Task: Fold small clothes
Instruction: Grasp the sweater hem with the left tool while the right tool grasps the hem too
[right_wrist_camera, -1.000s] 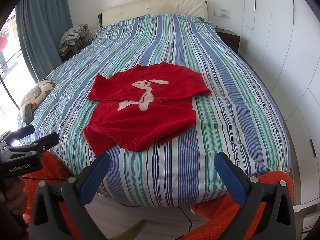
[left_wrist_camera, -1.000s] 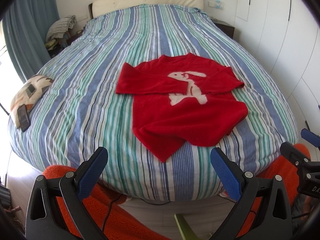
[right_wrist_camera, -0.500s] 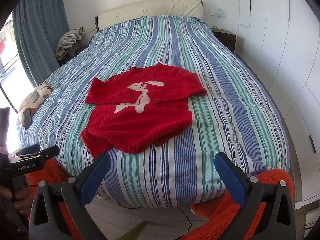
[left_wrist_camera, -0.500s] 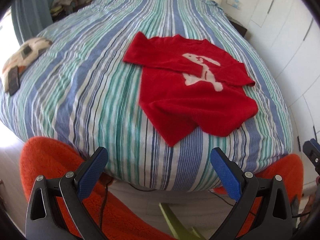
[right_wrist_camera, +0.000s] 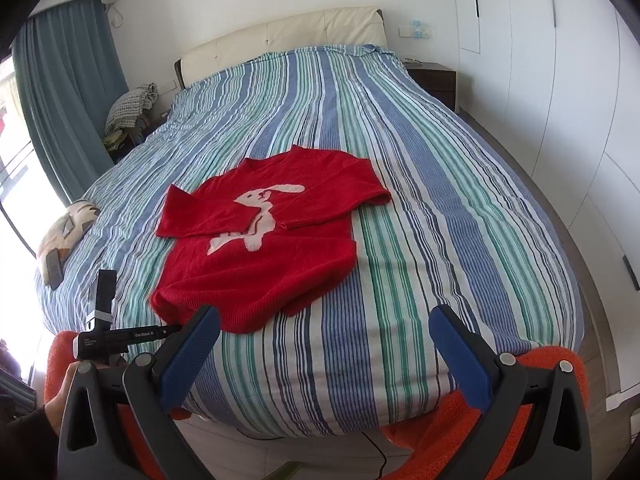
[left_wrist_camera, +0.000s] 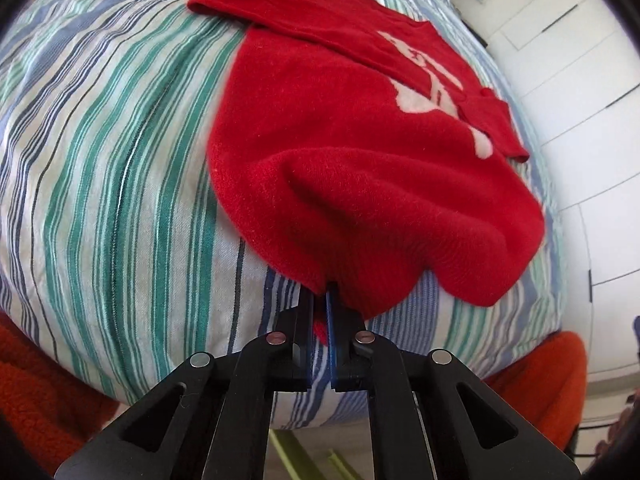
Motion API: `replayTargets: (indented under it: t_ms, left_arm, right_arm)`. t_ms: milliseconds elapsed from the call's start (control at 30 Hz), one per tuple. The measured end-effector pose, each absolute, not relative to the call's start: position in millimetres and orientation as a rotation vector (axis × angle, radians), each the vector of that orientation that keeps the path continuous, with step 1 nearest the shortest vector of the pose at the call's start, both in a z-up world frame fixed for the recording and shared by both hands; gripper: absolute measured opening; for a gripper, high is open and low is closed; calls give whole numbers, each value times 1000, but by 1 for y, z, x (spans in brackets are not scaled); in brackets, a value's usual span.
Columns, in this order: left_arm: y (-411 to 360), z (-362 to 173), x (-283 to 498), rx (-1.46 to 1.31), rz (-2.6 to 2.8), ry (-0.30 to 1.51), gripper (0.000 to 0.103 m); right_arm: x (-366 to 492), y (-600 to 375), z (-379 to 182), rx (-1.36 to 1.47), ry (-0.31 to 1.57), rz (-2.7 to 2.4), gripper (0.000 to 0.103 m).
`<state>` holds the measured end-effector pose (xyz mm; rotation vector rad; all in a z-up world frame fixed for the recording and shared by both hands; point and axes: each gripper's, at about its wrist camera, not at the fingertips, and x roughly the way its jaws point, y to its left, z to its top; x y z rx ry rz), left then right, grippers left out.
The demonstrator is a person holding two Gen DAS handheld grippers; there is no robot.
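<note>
Red knitted sweater with white rabbit motif [right_wrist_camera: 256,256] flat on striped bed [right_wrist_camera: 420,240]. Left claw [left_wrist_camera: 320,300] just closed, pinching sweater's near hem corner. Right claw [right_wrist_camera: 324,344] spread, empty, near sweater's hem.

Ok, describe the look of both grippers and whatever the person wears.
Both grippers, left and right, have black linkage frames with silver rivets and blue finger pads. The left one's side carries small white lettering. A dark sleeve covers the wrist.
</note>
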<state>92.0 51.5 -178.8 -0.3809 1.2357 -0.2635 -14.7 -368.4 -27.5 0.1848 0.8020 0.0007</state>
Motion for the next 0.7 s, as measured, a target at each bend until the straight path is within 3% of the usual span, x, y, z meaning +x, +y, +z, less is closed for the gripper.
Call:
replayTargets:
  t_ms: [233,300,433,567,633,667,700]
  left_arm:
    - [116,-148,88,-437,-233,1160,3]
    - [117,-153,92,-435,-226,1161,3]
    - [108,-170,96,-423,-224,1181,3]
    - [108,-177,98,-422,-229,1186,3]
    - [107,-178,100,-423,-232,1188,3]
    - [107,-178,100,-424,-235,1191,3]
    - [109,-176,98,-428,-240,1191,3]
  right_arm:
    - [33,-395,-106,235,941,173,99]
    - [55,-386,-138,313,1009,289,74]
    - [90,-365,-191,378,1088,320,61]
    - [106,-342,-195,268,1031,377,51]
    - [115,-334,-197,233,1025,400,31]
    - [119,-331,-199,226,1039,415,6]
    - [120,-329,-199,218,1058,430,5]
